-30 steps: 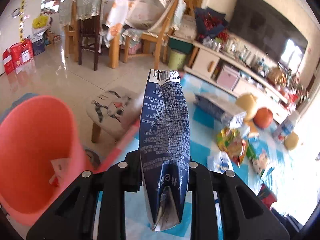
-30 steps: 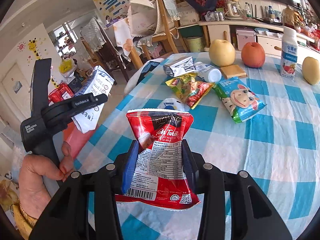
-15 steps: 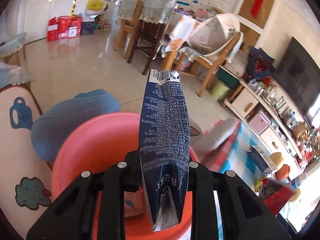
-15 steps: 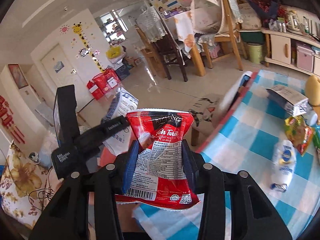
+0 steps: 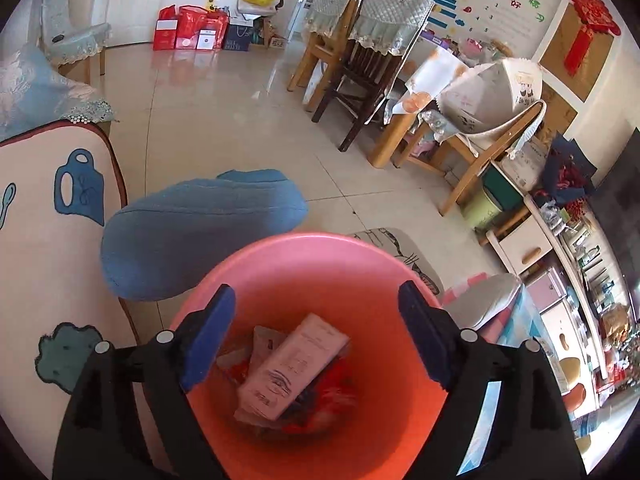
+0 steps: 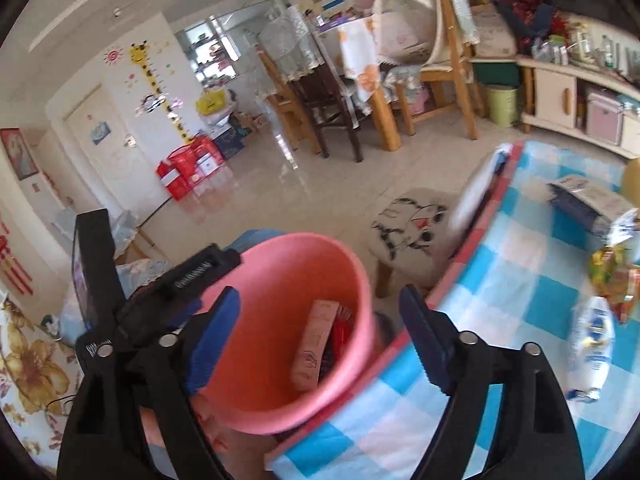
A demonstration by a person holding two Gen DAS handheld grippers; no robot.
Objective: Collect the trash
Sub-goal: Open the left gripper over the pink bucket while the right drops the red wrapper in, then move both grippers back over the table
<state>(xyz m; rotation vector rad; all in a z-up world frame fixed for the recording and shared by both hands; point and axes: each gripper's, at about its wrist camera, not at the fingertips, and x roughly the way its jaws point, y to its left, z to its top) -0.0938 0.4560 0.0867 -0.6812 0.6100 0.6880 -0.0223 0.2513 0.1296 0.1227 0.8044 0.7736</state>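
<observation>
A pink bucket [image 5: 304, 242] stands right below my left gripper [image 5: 316, 306]. The jaws are opening wide and nothing is between them. In the bucket lie a pale pink box [image 5: 294, 362] and blurred red wrappers [image 5: 338, 384]. My right gripper [image 6: 320, 304] hangs over the same bucket [image 6: 288, 264] from the table side, its jaws also opening with nothing between them. The box [image 6: 316, 340] and a red wrapper [image 6: 340, 328] show inside. On the blue-checked tablecloth [image 6: 540, 308] remain a white packet [image 6: 592, 332], a yellow snack bag [image 6: 612, 264] and a silver-blue bag [image 6: 588, 200].
A blue cushion [image 5: 192, 232] and a printed sofa cover [image 5: 48, 220] lie behind the bucket. A small stool with a cartoon cushion [image 6: 412, 220] stands between bucket and table. Wooden dining chairs [image 5: 360, 92] and a low cabinet [image 6: 560, 96] stand further back across the tiled floor.
Both grippers swung from the table to above the bucket. The left let go of its dark blue packet and the right its red snack packet; both jaws now stand wide.
</observation>
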